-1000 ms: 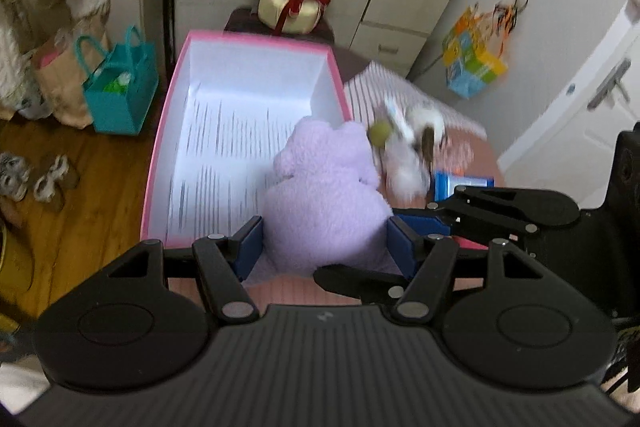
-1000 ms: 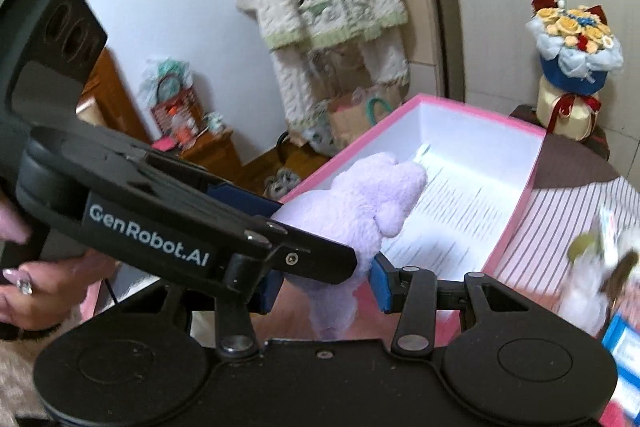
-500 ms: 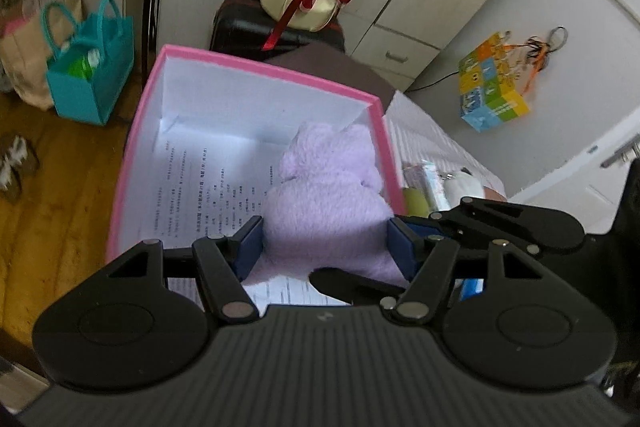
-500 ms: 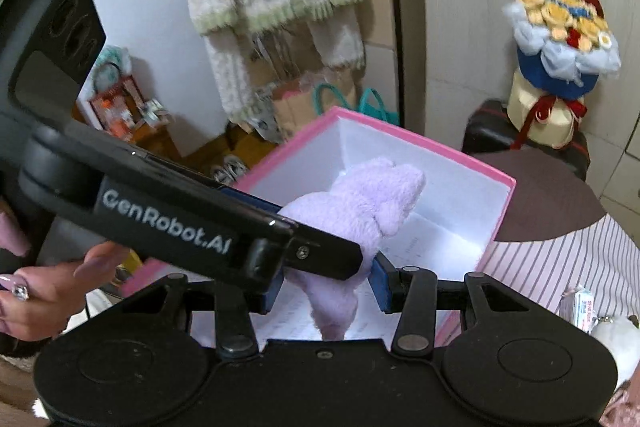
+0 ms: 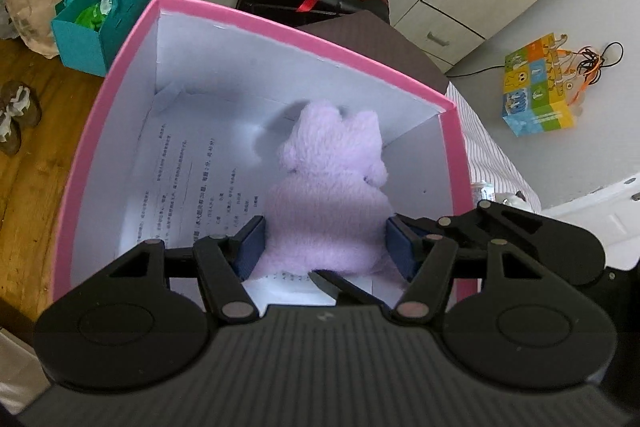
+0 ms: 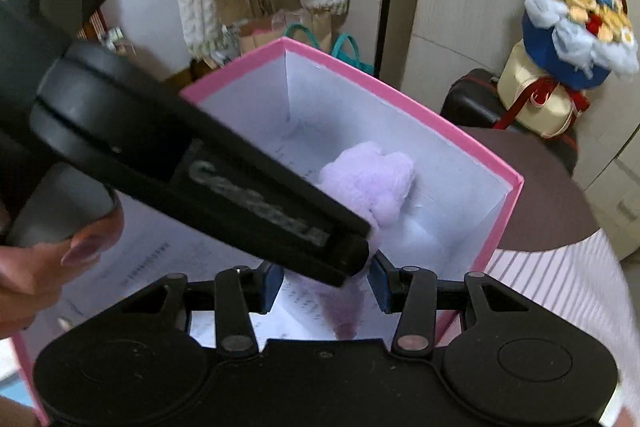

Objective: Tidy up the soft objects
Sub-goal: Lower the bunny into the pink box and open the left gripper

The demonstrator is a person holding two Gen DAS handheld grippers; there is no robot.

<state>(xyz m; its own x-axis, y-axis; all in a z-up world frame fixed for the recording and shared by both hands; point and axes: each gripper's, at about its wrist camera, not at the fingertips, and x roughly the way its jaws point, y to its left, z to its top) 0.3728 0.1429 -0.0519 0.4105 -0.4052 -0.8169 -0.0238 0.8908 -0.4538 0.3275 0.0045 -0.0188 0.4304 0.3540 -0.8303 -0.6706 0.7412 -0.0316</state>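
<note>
Left gripper closing, blue pads pressed on both flanks of purple plush toy. Right gripper half-shut on plush's lower limb; seen fully only in right wrist view, likewise hand on left handle. Plush inside pink box, over printed paper, near right wall; long axis near-to-far, head far. Both grippers pitched steeply down.

Black plastic claw w/ blue pads, silver rivets, ribbed housing, white logo lettering
</note>
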